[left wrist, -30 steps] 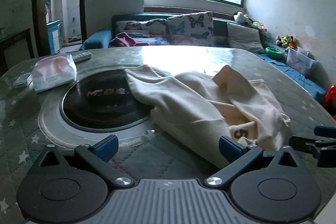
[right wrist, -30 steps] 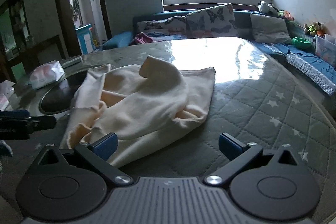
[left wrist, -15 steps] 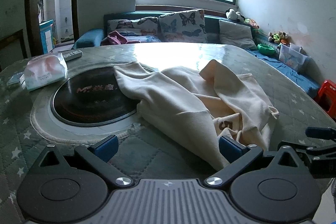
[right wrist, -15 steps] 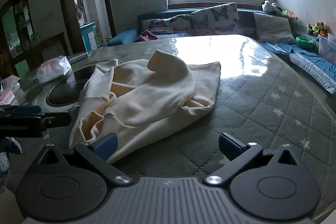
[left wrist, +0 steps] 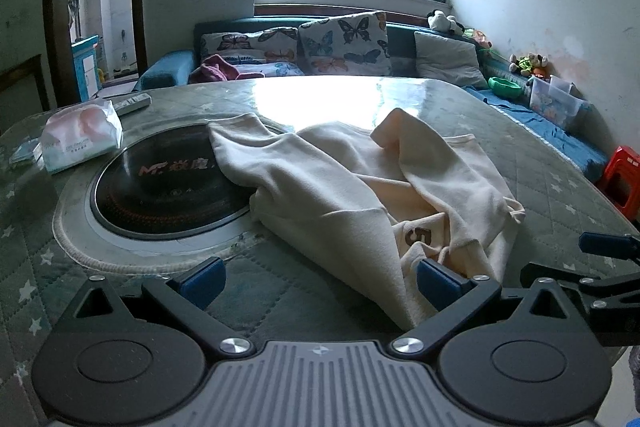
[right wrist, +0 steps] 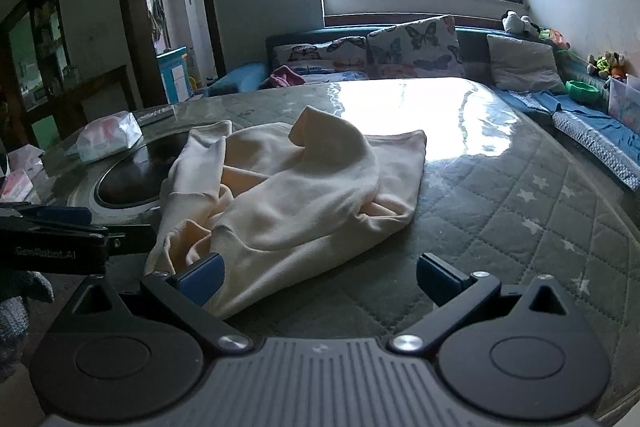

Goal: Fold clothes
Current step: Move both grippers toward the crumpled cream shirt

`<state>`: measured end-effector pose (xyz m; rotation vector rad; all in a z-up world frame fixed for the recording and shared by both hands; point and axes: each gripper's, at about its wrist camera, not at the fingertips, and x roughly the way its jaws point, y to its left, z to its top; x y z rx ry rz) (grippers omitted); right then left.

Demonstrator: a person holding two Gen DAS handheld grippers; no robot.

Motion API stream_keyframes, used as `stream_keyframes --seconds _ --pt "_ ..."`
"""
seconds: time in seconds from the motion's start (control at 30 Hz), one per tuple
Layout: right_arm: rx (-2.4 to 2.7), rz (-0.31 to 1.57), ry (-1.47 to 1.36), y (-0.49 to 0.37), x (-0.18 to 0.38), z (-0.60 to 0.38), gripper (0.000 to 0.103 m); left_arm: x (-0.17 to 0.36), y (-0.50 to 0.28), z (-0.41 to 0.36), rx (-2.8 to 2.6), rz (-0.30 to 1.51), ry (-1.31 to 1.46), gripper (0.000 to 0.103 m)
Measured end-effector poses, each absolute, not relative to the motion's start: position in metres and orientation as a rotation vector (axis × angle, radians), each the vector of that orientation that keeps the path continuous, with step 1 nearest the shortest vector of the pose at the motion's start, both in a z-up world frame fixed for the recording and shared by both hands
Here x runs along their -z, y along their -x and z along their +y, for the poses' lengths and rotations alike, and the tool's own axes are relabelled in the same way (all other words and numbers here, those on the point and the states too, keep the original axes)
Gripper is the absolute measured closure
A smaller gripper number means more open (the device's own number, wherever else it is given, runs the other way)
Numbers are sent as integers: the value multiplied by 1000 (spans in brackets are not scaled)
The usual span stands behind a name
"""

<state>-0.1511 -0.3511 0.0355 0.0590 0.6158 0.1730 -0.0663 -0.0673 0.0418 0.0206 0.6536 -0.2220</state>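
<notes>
Cream sweatshirt (left wrist: 332, 187) lies crumpled on the quilted table (right wrist: 520, 211), one edge over the dark round hob (left wrist: 160, 183). We hold both tongs, left (left wrist: 318, 277) and right (right wrist: 318, 275), wide open and empty at its near edge. No neat fold shows; the folding remains.

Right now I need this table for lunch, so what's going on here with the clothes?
A person is holding a two-finger gripper in each hand over the quilted, star-patterned green table cover. A crumpled cream sweatshirt with a brown number 5 lies in a heap, partly over the round black cooktop. The left gripper and the right gripper are both open at the garment's near edge, gripping nothing. Folding hasn't begun. A white tissue pack sits off to the side.
</notes>
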Motion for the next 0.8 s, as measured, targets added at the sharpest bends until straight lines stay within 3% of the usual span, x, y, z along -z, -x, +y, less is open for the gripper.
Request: stream_keyframes --seconds 0.8 --pt "-221 645 -58 110 -41 -351 0 -50 33 -69 207 679 7 0"
